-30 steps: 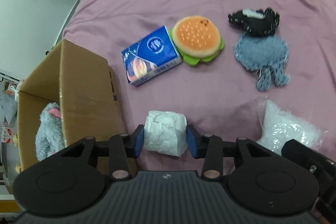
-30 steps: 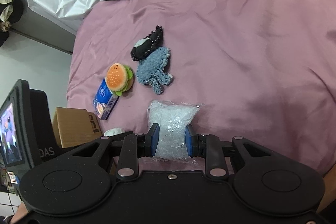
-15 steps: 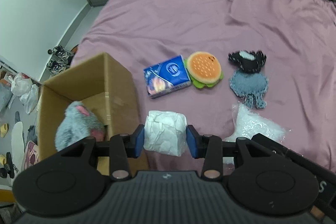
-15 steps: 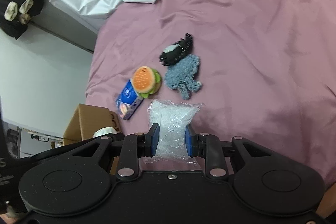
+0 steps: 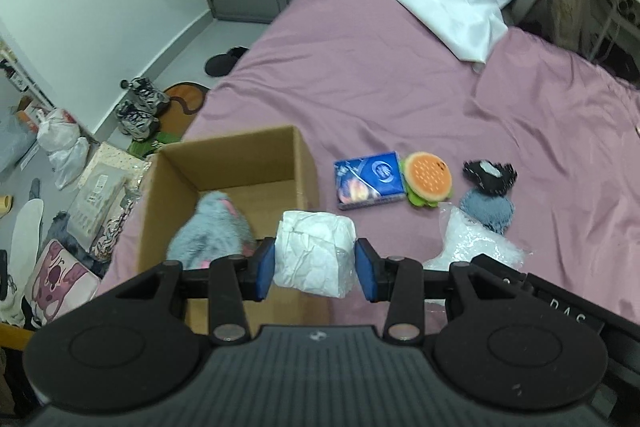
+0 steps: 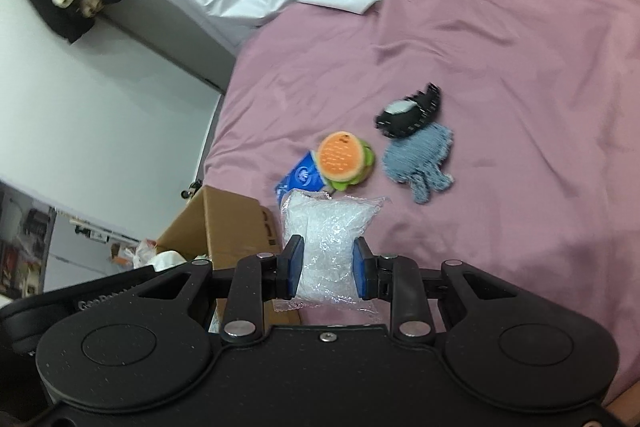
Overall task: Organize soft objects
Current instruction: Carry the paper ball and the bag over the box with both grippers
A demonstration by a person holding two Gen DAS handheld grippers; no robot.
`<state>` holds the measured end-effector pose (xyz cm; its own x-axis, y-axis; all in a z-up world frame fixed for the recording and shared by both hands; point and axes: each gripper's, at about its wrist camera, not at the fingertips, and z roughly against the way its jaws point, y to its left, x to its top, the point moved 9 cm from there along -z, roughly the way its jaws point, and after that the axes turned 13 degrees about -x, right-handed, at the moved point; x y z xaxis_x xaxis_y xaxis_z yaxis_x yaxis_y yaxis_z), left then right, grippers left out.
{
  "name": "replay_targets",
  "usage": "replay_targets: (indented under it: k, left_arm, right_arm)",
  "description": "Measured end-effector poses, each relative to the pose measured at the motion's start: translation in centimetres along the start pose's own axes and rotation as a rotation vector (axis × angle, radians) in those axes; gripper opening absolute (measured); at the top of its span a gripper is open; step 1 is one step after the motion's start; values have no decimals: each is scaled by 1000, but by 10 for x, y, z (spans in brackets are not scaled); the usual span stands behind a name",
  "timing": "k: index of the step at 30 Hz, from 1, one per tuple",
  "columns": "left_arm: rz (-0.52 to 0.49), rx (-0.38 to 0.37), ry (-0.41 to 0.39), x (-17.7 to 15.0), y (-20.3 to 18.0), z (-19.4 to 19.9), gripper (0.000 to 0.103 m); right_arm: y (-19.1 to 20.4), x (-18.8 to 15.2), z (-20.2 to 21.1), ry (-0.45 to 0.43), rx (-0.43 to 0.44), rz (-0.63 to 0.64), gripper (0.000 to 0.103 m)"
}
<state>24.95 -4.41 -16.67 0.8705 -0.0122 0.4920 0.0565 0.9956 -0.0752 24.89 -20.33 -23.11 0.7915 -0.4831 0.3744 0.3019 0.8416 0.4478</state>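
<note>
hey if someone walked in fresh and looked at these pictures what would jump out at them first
Most striking are the two loads: the left tongs grip a white crumpled bundle above the near edge of an open cardboard box, and the right tongs pinch a clear bag of white filling. Next, the burger plush on the purple bedsheet, touching a blue tissue pack. A grey plush lies inside the box.

The grey furry plush toy [image 5: 212, 227] inside the open brown cardboard box [image 5: 240, 163] is motion-blurred, its lower part hidden behind the left gripper's black frame. The blue knitted octopus-shaped toy [image 5: 486, 213] is partly covered by the crinkly clear plastic bag [image 5: 472, 247] (its legs show only from the right wrist).
</note>
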Motion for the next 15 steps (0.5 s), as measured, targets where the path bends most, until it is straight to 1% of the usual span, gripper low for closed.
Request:
replay_targets:
  k: [3,10,15]
  left_arm:
    - [21,6,-14,1,9,8,41]
    - [68,17,-57,4,31,28,41]
    - [103,26,-73,1,46,35,41]
  right_arm:
    - [10,-3,2,8,16,28,26]
    - [29,-4,11,-11,34,106,26]
    - [46,3,20,-37,67,128,26]
